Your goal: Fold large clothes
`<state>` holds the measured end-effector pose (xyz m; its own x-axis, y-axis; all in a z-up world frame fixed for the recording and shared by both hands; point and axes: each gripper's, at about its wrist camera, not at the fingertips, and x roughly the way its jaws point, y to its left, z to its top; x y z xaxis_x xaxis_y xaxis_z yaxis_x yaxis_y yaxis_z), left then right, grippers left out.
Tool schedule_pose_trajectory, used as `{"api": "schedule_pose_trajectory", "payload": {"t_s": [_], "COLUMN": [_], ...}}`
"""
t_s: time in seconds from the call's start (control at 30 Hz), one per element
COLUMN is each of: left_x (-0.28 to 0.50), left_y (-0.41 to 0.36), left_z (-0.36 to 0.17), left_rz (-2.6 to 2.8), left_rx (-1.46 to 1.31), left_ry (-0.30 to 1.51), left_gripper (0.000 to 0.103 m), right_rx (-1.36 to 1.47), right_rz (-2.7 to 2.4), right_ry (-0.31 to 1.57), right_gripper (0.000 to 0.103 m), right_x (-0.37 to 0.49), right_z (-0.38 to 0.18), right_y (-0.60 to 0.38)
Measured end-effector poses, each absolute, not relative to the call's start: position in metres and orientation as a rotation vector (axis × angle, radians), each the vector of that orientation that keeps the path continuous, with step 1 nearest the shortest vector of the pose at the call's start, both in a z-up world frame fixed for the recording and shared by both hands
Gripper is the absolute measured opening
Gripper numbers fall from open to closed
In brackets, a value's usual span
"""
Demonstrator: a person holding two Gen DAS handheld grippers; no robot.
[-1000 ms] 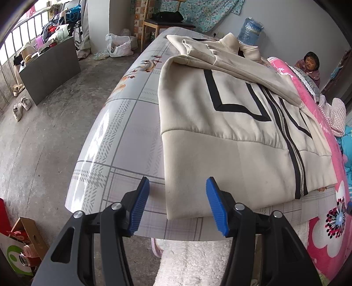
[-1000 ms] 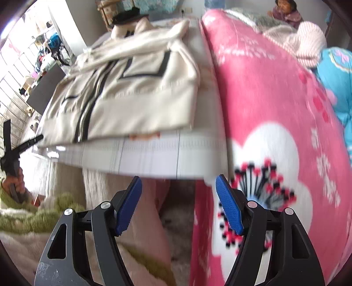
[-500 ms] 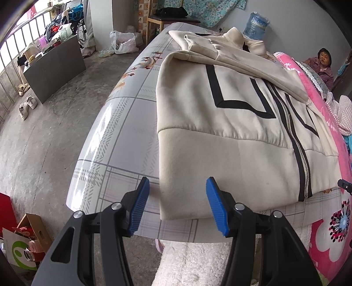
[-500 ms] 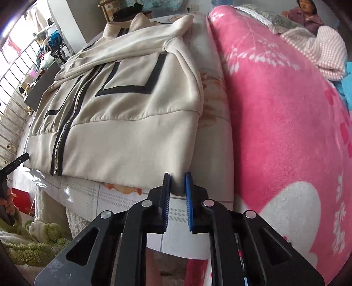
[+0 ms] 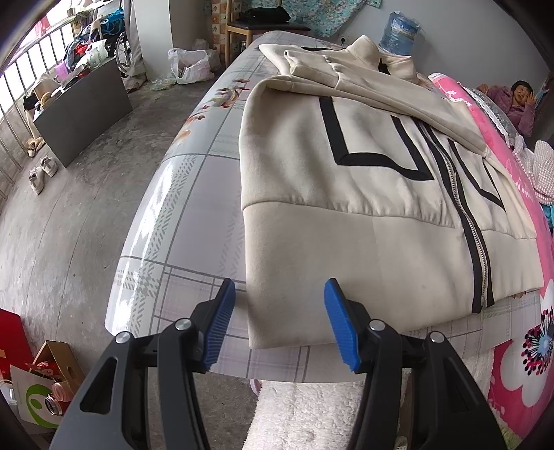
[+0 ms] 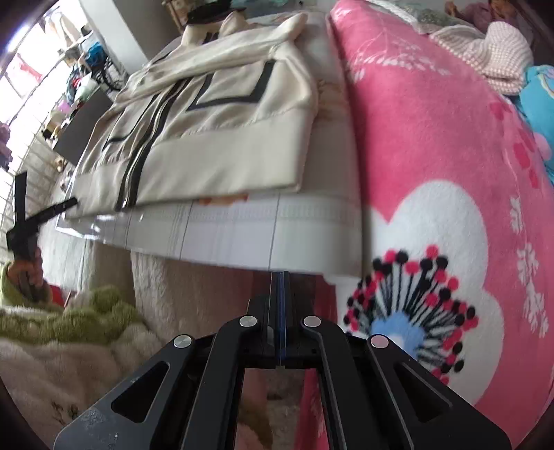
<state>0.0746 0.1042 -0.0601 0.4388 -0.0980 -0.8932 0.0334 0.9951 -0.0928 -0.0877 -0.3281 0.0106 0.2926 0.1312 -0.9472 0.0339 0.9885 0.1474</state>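
A pink flowered blanket point(image 6: 432, 145) lies right of the tongs, beside the plaid-covered surface point(image 5: 187, 221). Beyond, a blue water jug point(image 5: 398, 33) and a wooden chair point(image 5: 258, 27) stand at the wall. Left of the tongs, shoes point(image 5: 41, 173), a grey cabinet point(image 5: 83, 110) and a white bag point(image 5: 188, 65) sit on the concrete floor point(image 5: 69, 242).
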Motion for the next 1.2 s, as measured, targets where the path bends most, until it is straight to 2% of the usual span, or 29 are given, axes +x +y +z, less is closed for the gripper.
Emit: {"api": "schedule_pose_trajectory", "payload": {"t_s": [0.07,0.1,0.13,0.17,0.2,0.3,0.37,0.47,0.57,0.8,0.93,1.13,1.2], "left_x": [0.074,0.074,0.075,0.075,0.075,0.075,0.074,0.073,0.070,0.068,0.075,0.082,0.080], "left_y": [0.103,0.102,0.102,0.101,0.100,0.099,0.097,0.097,0.098,0.105,0.111,0.116,0.116], "left_z": [-0.059,-0.059,-0.059,-0.060,-0.060,-0.060,-0.060,-0.058,-0.054,-0.056,-0.060,-0.060,-0.060], "left_rz": [-0.087,-0.090,-0.093,-0.098,-0.101,-0.107,-0.112,-0.117,-0.138,-0.127,-0.125,-0.118,-0.118], "left_rx": [-0.061,-0.059,-0.058,-0.057,-0.056,-0.050,-0.046,-0.043,-0.051,-0.075,-0.146,-0.179,-0.180], "left_ry": [1.115,1.116,1.117,1.117,1.117,1.118,1.119,1.112,1.103,1.108,1.101,1.082,1.077], "left_gripper": [0.052,0.052,0.052,0.052,0.052,0.052,0.052,0.052,0.052,0.052,0.052,0.036,0.033], "right_rx": [0.076,0.043,0.008,-0.043,-0.117,-0.146,-0.026,0.118,0.234,0.409,0.423,0.434,0.450], "right_rz": [0.154,0.194,0.242,0.265,0.262,0.246,0.241,0.221,0.180,0.046,0.024,0.015,0.026], "right_ry": [1.374,1.439,1.535,1.609,1.644,1.605,1.480,1.266,1.142,1.074,1.081,1.098,1.109], "right_gripper": [0.000,0.007,0.018,0.043,0.056,0.060,0.070,0.075,0.076,0.074,0.063,0.049,0.036], "right_x": [-0.104,-0.111,-0.120,-0.128,-0.133,-0.125,-0.106,-0.077,-0.050,-0.001,0.011,0.010,0.003], "right_z": [-0.002,-0.011,-0.025,-0.038,-0.047,-0.044,-0.020,0.018,0.031,0.013,-0.003,-0.011,-0.013], "right_y": [-0.312,-0.303,-0.294,-0.286,-0.279,-0.274,-0.283,-0.301,-0.323,-0.369,-0.374,-0.370,-0.366]}}
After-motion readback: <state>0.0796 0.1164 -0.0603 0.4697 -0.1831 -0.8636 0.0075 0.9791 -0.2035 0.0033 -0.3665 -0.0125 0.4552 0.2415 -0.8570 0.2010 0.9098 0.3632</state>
